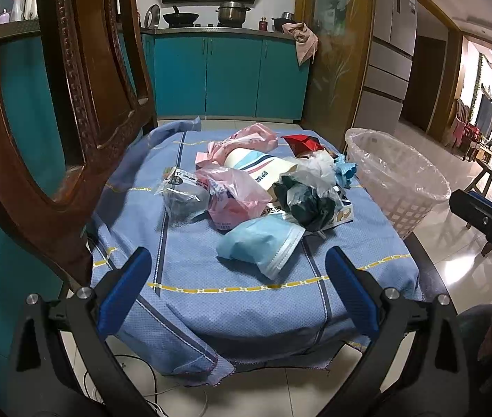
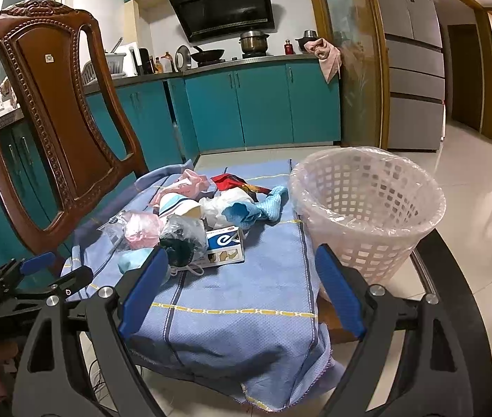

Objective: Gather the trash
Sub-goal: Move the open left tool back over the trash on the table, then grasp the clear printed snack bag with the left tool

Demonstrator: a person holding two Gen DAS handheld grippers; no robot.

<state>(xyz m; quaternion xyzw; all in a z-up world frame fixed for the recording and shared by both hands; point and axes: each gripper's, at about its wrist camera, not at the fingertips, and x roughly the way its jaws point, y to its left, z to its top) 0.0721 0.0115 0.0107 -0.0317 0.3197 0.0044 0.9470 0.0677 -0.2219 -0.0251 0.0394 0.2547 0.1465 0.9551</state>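
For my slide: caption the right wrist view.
Open right tool poised over a trash pile on blue cloth, beside a lined white basket.

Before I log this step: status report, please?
Left gripper and right gripper: jaws open, empty. Mixed trash pile untouched on blue cloth. White lattice plastic basket beside it. Nothing blocking.

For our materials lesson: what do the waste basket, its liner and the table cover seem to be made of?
Waste basket: likely rigid white plastic, shown by its moulded lattice of square holes.
Liner: thin clear plastic film, glossy and wrinkled, folded over the rim.
Table cover: woven blue fabric, matte, with a dotted weave and draped folds.
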